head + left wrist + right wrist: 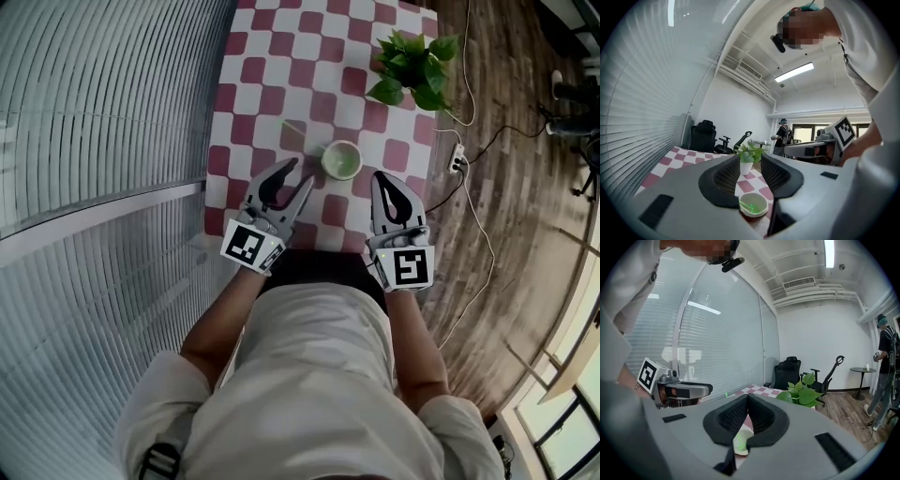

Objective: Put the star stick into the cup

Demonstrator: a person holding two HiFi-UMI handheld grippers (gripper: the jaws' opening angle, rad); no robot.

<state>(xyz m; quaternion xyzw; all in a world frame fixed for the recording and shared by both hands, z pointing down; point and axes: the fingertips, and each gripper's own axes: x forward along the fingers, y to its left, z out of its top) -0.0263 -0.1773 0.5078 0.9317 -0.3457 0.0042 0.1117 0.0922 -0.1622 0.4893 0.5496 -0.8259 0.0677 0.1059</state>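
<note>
A pale green cup (pixel 341 159) stands on the red-and-white checked table (pixel 272 75), near its front edge. In the left gripper view the cup (pixel 753 205) sits just below the jaws, with the green star stick (pixel 751 206) lying inside it. My left gripper (pixel 302 172) is just left of the cup, open, with nothing between its jaws (pixel 750 158). My right gripper (pixel 382 178) hangs to the right of the cup, its jaws shut and empty (pixel 747 397). The cup (pixel 740 442) shows partly under them.
A potted plant (pixel 412 66) stands at the table's far right. A slatted glass wall (pixel 103 141) runs along the left. On the wooden floor to the right lie a power strip (pixel 457 157) and cables. Office chairs (pixel 704 136) and a standing person (pixel 883 366) are beyond the table.
</note>
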